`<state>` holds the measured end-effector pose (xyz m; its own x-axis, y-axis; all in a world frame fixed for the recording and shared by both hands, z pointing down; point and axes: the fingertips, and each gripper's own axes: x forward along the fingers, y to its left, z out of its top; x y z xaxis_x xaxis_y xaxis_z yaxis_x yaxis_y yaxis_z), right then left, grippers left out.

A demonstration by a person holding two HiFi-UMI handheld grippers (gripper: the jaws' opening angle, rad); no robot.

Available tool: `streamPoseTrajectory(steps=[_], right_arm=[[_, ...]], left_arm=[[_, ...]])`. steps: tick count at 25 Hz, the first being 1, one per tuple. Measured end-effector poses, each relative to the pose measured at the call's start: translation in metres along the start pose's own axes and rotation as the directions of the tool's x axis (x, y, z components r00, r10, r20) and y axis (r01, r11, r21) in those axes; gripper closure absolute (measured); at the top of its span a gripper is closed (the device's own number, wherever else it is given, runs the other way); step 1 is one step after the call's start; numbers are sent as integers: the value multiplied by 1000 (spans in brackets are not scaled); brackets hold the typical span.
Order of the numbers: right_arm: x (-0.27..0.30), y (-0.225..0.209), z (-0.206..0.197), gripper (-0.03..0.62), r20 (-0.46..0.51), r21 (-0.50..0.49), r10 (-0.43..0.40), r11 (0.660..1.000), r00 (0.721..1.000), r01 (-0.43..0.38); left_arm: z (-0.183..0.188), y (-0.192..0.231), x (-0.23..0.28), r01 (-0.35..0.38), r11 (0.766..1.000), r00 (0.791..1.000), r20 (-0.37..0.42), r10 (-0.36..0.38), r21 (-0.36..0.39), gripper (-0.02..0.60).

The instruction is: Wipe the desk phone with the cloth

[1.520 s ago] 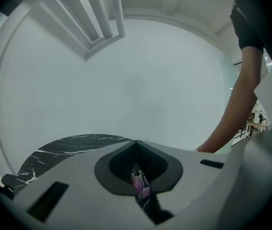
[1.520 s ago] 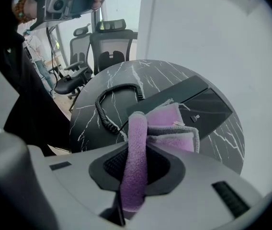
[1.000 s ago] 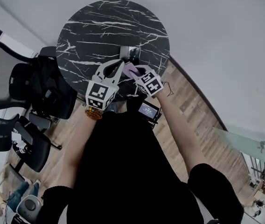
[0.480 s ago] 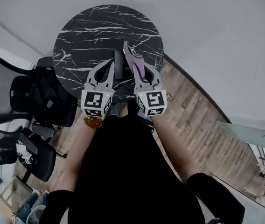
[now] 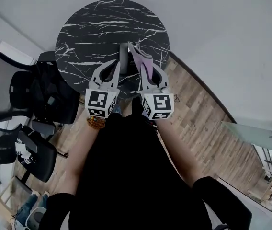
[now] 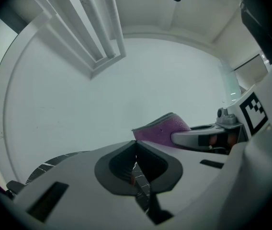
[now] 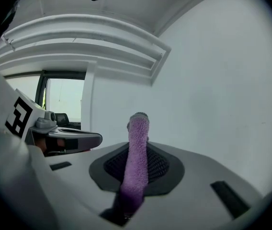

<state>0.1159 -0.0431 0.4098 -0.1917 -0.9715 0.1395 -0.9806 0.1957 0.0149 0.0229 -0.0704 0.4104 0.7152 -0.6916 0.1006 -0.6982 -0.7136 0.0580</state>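
Note:
A round black marble table (image 5: 102,23) stands by the wall. On it, a small grey object (image 5: 123,56) that may be the desk phone shows between the two grippers and is mostly hidden. Both grippers are raised above the table's near edge, side by side. My right gripper (image 5: 147,68) is shut on a purple cloth (image 5: 138,56), which sticks out past its tips (image 7: 137,147). My left gripper (image 5: 113,65) is shut with nothing between its pads (image 6: 136,150). In the left gripper view the cloth (image 6: 162,127) is off to the right.
Black office chairs (image 5: 16,95) crowd the table's left side, with another chair (image 5: 30,152) nearer me. The floor (image 5: 198,123) is wood planks, and a white wall (image 5: 222,32) curves behind the table. A glass panel (image 5: 255,143) stands at the right.
A second ago both grippers were low at the table's near edge by the grey object. They have lifted and turned to point up, the cloth still in the right one.

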Motion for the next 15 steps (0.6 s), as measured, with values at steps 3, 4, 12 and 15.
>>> streamPoseTrajectory(steps=[3,4,12,15], right_arm=[[-5,1,3,533,7,7,3,1000,1000,-3],[-7,2,3,533,9,8,4,1000,1000,-4],[-18,11,2,533,5,14,6,1000,1000,-6],[-21,14,0,533,0,13,4,1000,1000,-4]], left_arm=[[-1,-2,-3,2,1000,1000,-2,-2,-4,569],[-2,-3,-4,3,1000,1000,-3,-3,-4,569],[-5,-5,-13,9,1000,1000,-1,-9,-11,569],[-7,-5,-17,15,1000,1000,2,-15,-14,569]])
